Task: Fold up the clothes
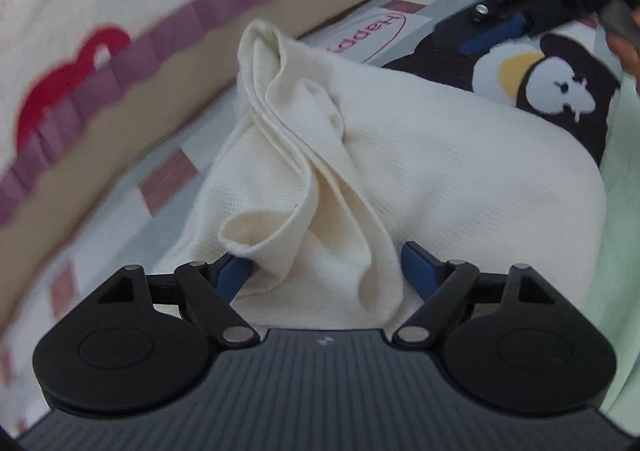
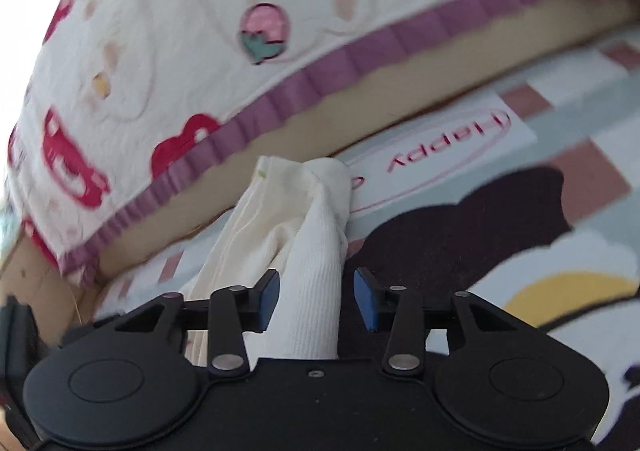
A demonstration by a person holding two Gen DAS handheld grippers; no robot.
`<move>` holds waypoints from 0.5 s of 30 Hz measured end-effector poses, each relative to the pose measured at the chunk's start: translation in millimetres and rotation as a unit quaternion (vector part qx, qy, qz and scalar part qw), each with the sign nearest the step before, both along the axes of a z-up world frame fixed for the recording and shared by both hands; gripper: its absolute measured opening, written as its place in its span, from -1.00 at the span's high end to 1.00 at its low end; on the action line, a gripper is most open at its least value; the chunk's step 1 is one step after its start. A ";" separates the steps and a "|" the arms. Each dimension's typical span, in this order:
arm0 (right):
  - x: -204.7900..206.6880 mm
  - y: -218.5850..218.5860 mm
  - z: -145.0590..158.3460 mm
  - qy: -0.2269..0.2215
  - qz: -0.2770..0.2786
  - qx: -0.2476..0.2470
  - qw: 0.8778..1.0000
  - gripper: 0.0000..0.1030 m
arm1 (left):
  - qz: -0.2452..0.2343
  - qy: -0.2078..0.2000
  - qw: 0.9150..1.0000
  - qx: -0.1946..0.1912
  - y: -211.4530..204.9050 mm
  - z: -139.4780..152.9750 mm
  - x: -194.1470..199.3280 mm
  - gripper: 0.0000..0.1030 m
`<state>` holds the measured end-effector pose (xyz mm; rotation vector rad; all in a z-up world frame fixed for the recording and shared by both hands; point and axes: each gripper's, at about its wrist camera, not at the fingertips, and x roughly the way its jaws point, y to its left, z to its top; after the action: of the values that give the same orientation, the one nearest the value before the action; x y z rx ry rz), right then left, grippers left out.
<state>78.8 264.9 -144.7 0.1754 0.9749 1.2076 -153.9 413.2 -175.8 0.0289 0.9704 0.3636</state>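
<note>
Left wrist view: left gripper jaws apart, cream garment folds between pads, not pinched; garment bunched on patterned sheet, quilt behind; right gripper at top right. Right wrist view: right gripper jaws apart around garment strip, unclamped; sheet beyond.

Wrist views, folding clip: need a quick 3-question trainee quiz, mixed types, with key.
1. True or false: the left gripper is clamped shut on the cream garment.
2. Multiple choice: what lies between the right gripper's jaws? A) a white fabric fold B) a sock C) nothing
3. Fill in: the word printed in the pink oval on the sheet is ____.

Key: 1 false, jaws stand apart with the fabric between them; 2 A; 3 Happy.
</note>
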 end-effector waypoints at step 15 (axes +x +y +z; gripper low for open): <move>-0.7 9.5 -24.3 0.046 0.046 -0.025 0.998 -0.03 | 0.297 -0.179 0.924 -0.161 164.9 58.8 -78.5 -0.39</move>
<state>78.1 274.4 -169.1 0.1493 1.1021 1.2676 -232.4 578.2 -117.1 -0.6258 0.6455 0.7328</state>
